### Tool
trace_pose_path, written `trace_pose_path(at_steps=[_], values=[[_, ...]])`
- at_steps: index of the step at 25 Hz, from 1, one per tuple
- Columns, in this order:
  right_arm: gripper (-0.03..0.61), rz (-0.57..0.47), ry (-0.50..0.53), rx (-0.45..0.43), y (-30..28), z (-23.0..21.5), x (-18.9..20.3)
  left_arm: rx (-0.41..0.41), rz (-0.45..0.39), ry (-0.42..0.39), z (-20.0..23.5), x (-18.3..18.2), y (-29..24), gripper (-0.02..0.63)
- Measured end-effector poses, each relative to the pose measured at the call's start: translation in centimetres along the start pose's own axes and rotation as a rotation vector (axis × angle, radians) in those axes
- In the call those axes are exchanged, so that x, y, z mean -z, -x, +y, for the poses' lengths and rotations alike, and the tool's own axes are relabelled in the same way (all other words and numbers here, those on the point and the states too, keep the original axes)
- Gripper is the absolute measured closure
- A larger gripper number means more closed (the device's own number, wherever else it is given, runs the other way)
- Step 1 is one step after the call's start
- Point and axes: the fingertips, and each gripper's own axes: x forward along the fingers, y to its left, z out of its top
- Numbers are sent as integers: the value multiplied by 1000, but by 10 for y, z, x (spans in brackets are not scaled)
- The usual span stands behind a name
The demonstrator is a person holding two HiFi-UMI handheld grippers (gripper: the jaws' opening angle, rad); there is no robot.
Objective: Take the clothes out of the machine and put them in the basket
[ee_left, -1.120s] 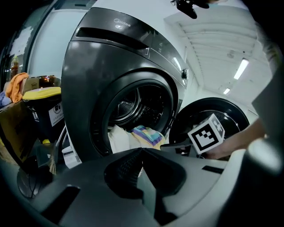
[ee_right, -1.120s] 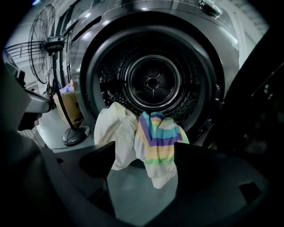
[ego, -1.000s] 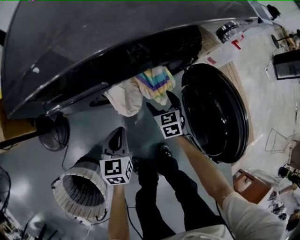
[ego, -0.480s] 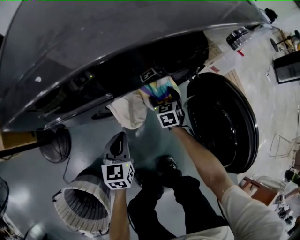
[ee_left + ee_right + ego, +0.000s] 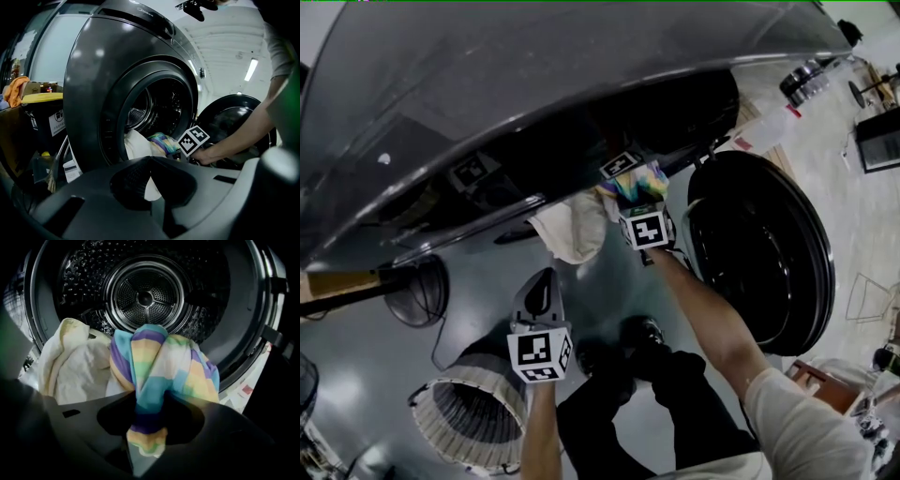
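My right hand-held gripper (image 5: 147,425) has just been closing and pinches the striped cloth (image 5: 161,364) at the front lip of the machine (image 5: 140,296), beside a cream cloth (image 5: 75,366). My left hand-held gripper (image 5: 539,281), closed and empty, hangs near the basket (image 5: 464,422).

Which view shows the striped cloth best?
Right gripper view: the striped cloth fills the centre, with the right gripper jaws just closed on it. Head view: a small patch beyond the marker cube. Left gripper view: a sliver at the drum mouth.
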Motion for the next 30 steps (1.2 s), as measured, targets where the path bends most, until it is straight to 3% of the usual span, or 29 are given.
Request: trace_pose_path(at_steps=[1,4,13,22,30], values=[[425,11,-2,-21,1,2,0,-4,1,1,1,-1,1,598],[465,24,4,-58,6,5,-5,-12,10,10,1,-2,3,598],[477,-45,26,-89,82,20,-46,11,45,2,-29,-45,39,598],[479,-153,54,-79,196,26,-93,-10,6,3,-39,-134,92,598],[477,-242,40,-104,332,30,-137,-57,-17,-8,-55,-208,143,598]])
